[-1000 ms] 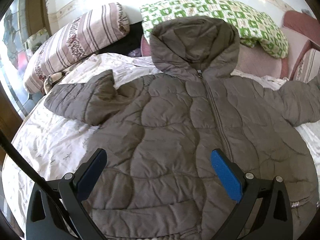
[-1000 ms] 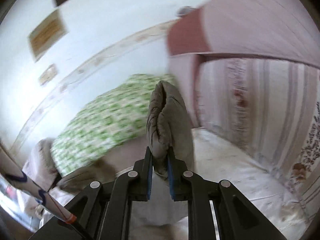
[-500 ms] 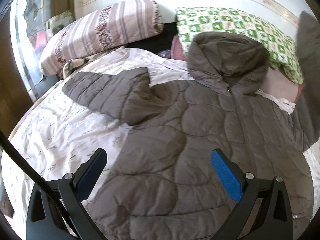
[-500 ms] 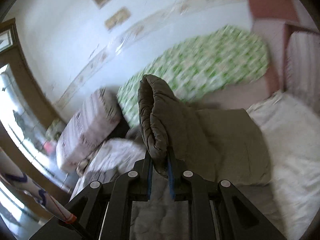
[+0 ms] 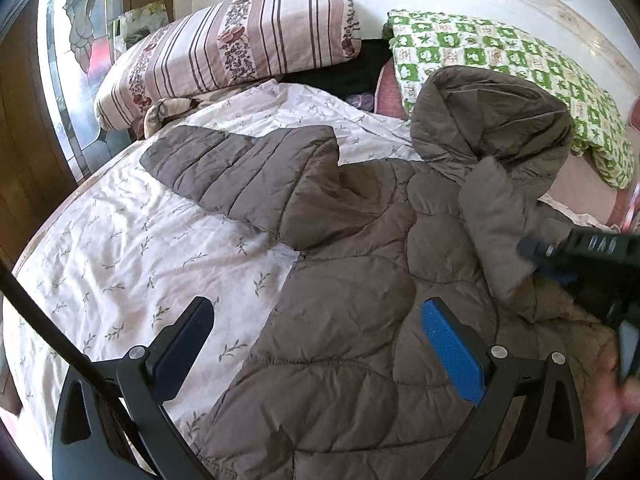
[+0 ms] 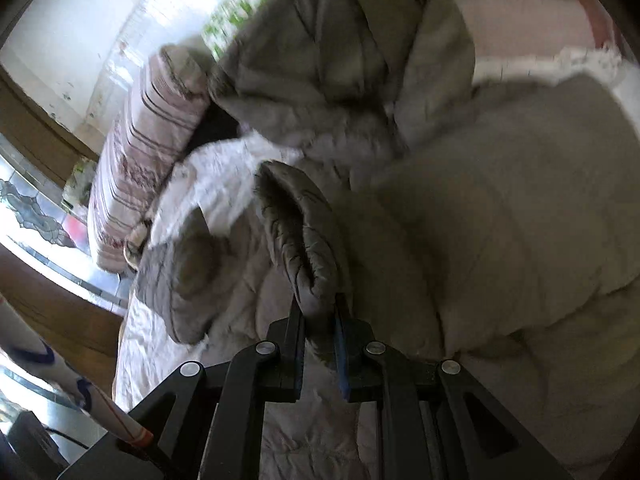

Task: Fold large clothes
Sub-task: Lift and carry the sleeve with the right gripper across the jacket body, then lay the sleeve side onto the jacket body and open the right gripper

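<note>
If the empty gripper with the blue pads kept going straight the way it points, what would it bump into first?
Most likely the grey puffer jacket lying on the bed. The left gripper stands open and empty, angled down over the jacket's quilted front near its side edge. Depth is hard to judge here.

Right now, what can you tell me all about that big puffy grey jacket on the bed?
The jacket is grey-brown, quilted and puffy, with wavy stitched panels and a hood lying toward the green checked pillow. It lies spread, front up, on the white flowered bedcover. One sleeve lies out to the side on the cover. The other sleeve's cuff is pinched in the right gripper and folded across the chest. The left gripper hovers open above the hem, not touching.
</note>
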### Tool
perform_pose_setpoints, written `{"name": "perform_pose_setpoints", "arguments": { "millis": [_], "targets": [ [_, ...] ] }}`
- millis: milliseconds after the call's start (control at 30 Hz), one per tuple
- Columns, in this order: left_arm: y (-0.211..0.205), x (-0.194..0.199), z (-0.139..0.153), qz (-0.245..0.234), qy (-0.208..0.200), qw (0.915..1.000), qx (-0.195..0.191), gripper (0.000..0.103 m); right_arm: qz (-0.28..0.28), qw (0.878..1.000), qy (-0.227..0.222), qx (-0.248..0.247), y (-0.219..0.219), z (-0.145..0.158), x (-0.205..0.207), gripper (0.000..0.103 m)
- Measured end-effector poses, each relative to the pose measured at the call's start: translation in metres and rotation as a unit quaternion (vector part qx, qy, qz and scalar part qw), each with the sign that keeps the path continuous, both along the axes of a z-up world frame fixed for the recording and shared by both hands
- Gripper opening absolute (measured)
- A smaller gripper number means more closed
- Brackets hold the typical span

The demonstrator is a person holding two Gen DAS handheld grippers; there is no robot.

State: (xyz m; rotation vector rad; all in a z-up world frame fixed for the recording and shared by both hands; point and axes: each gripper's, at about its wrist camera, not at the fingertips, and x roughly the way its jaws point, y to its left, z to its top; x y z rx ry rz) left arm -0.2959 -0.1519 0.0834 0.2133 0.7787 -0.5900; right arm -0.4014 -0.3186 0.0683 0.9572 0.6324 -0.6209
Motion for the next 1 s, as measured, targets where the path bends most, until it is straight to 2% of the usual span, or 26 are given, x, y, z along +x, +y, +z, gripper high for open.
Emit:
{"name": "perform_pose_setpoints", "arguments": {
  "millis": [67,100,133,200,333,400,467,500,633,667,733,800,867,1000],
  "targets": [
    [-0.001,0.005,-0.002,0.007,0.007,1.0,-0.001,0.103,0.01,1.0,0.004,0.01,0.002,-0.012,0.001,0.017],
    [-0.002,0.007,-0.003,0.009,0.009,0.9999,-0.001,0.103,0.015,1.0,0.004,0.013,0.002,-0.01,-0.003,0.022],
    [-0.001,0.009,-0.003,0.01,0.009,0.9999,-0.002,0.103,0.02,1.0,-0.003,0.018,0.002,-0.011,-0.005,0.035],
    [-0.003,0.013,-0.005,0.015,0.007,0.9999,0.0,0.103,0.039,0.999,-0.01,0.024,0.003,-0.007,-0.013,0.052],
    [-0.008,0.022,-0.008,0.021,0.013,0.9997,0.002,0.103,0.069,0.997,-0.019,-0.014,0.008,0.018,-0.034,0.052],
    [-0.013,0.025,-0.008,0.018,0.016,0.9997,-0.003,0.103,0.052,0.998,-0.018,-0.04,0.005,0.034,-0.053,0.052],
    [-0.019,0.027,-0.008,0.012,0.013,0.9998,-0.006,0.103,0.01,0.998,-0.003,-0.07,-0.011,0.045,-0.082,0.052],
    [-0.023,0.027,-0.007,0.008,0.01,0.9999,-0.008,0.103,-0.008,0.997,0.007,-0.079,-0.018,0.047,-0.092,0.052],
    [-0.048,0.024,-0.013,-0.044,0.008,0.999,-0.005,0.103,-0.092,0.983,0.108,-0.117,-0.064,0.035,-0.13,0.048],
    [-0.053,0.025,-0.017,-0.052,0.01,0.9986,0.001,0.103,-0.105,0.98,0.132,-0.109,-0.077,0.025,-0.136,0.046],
    [-0.065,0.028,-0.027,-0.067,0.023,0.9973,0.017,0.103,-0.122,0.977,0.155,-0.079,-0.097,0.004,-0.149,0.037],
    [-0.075,0.035,-0.041,-0.068,0.044,0.9962,0.034,0.103,-0.133,0.977,0.162,-0.043,-0.11,-0.018,-0.16,0.031],
    [-0.083,0.039,-0.052,-0.072,0.063,0.9937,0.058,0.103,-0.134,0.978,0.155,-0.036,-0.115,-0.034,-0.166,0.029],
    [-0.087,0.036,-0.058,-0.077,0.057,0.9929,0.07,0.103,-0.142,0.977,0.157,-0.037,-0.117,-0.03,-0.161,0.03]
  ]
}}
